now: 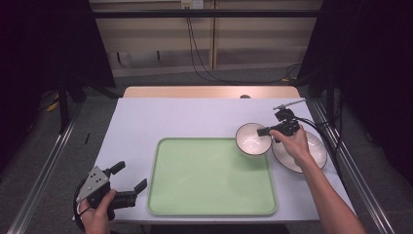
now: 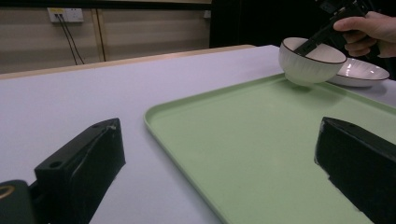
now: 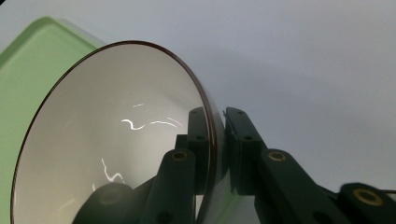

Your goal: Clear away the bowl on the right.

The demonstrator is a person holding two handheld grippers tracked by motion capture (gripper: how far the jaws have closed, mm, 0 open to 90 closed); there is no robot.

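High view: the right gripper (image 1: 269, 130) pinches the bowl (image 1: 253, 139) by its rim at the tray's (image 1: 165, 195) 2 o'clock corner, beside a plate (image 1: 311, 158). Left gripper view: left gripper (image 2: 224, 172) spread, idle. Right gripper view: the rim sits between the jaws; glazed, likely slippery, breakable.

The bowl (image 1: 253, 139) hides part of the plate (image 1: 311, 153) at the table's right edge. In the right gripper view, the bowl's lower part is cut off.
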